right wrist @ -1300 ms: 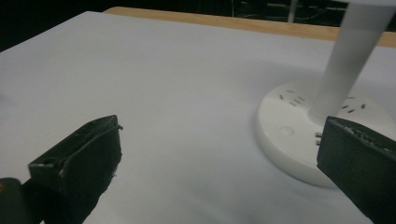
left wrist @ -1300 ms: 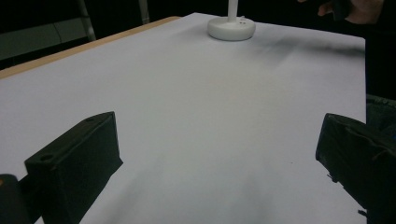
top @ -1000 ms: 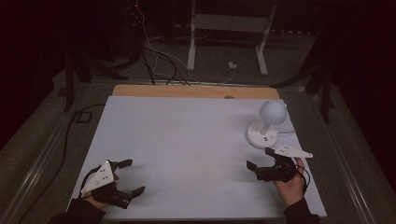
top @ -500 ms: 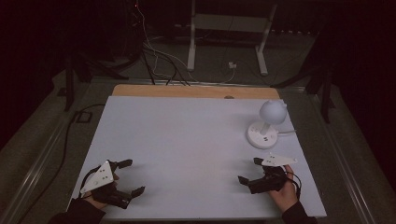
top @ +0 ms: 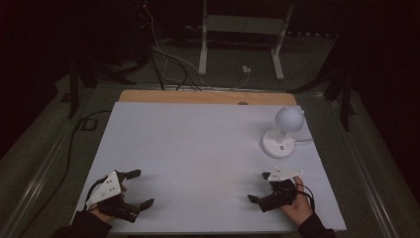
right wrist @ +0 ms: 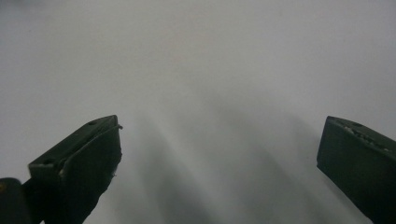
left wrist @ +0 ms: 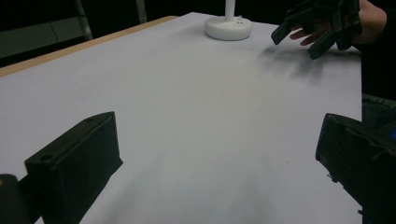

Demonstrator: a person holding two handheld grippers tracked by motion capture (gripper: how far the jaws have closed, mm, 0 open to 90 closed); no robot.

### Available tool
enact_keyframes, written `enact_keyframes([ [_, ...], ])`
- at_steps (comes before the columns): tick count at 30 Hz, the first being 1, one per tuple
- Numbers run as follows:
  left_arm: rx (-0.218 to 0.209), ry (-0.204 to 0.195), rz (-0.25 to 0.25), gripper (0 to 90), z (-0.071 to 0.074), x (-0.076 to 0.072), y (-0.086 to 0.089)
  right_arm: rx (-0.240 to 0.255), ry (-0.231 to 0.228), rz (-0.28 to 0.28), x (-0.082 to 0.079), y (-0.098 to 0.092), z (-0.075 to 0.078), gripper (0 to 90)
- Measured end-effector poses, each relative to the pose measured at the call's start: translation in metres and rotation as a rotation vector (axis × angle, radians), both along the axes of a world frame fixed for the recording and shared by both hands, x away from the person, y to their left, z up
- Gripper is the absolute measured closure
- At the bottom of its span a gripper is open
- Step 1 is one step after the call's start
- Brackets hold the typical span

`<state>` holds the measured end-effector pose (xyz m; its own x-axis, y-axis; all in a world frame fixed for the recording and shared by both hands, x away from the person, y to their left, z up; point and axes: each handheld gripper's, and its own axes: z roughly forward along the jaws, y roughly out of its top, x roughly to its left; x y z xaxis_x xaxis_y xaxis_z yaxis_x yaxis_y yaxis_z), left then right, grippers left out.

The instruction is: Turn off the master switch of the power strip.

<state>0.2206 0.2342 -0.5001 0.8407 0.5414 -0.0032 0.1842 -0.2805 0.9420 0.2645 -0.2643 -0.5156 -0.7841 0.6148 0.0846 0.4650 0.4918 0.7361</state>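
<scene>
I count one lamp (top: 283, 130) on one table (top: 198, 148), plus my two grippers: left (top: 139, 188), right (top: 258, 187).

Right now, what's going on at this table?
A person holds a hand-held gripper in each hand over a white table. The left hand-held gripper and the right hand-held gripper are both open and grip nothing, near the table's front edge. A small white lamp stands untouched at the far right, beyond the right gripper. No handling is under way at this moment.
</scene>
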Motion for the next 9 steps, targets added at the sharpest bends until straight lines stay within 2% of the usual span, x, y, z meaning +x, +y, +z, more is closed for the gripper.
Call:
enact_keyframes([
  [9, 0.001, 0.001, -0.002, 0.4, -0.0001, 0.0003, -0.0004, -0.038, 0.013, -0.001, 0.0012, -0.0006, -0.0018, 0.0],
])
